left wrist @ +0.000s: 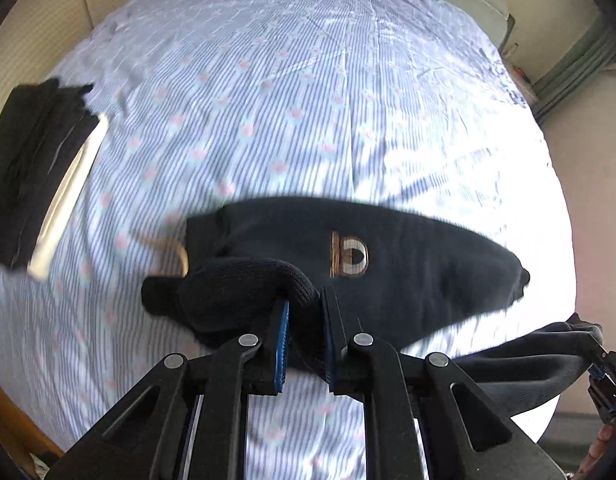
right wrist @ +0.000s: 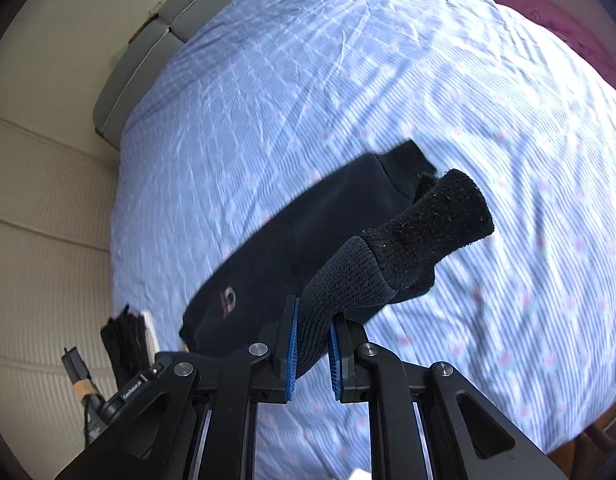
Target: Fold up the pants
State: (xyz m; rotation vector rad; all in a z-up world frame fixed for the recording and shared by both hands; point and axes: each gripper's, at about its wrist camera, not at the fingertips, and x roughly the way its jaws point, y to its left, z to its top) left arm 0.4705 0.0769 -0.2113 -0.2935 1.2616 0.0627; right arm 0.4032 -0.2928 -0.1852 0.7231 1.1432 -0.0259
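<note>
A bed (left wrist: 308, 80) fills both views, covered with a pale blue striped sheet (right wrist: 308, 100) dotted with small pink motifs and creased in long wrinkles. Sunlight washes out the sheet toward its right side in the left wrist view. Cream padded wall panels (right wrist: 40, 220) run along one side of the bed, and a grey headboard or cushion (right wrist: 140, 60) sits at its far edge. A dark red fabric (right wrist: 548, 24) shows past the far right corner in the right wrist view.

The dark navy pants (left wrist: 388, 264), bearing a small logo (left wrist: 348, 256), are lifted above the middle of the bed, motion-blurred. The left gripper (left wrist: 304, 320) is clamped nearly closed on a ribbed knit cuff (left wrist: 244, 288) of the pants. The right gripper (right wrist: 312, 340) is likewise pinched on the other ribbed cuff (right wrist: 408, 240), which sticks up and forward from between its blue pads (right wrist: 292, 344).

Near the bed's edge by the wall panels lies a stack of dark folded clothing (left wrist: 32, 160) with a white strip (left wrist: 68, 196) beside it. A brown loop, possibly a drawstring (left wrist: 176, 252), lies on the sheet just beside the pants.
</note>
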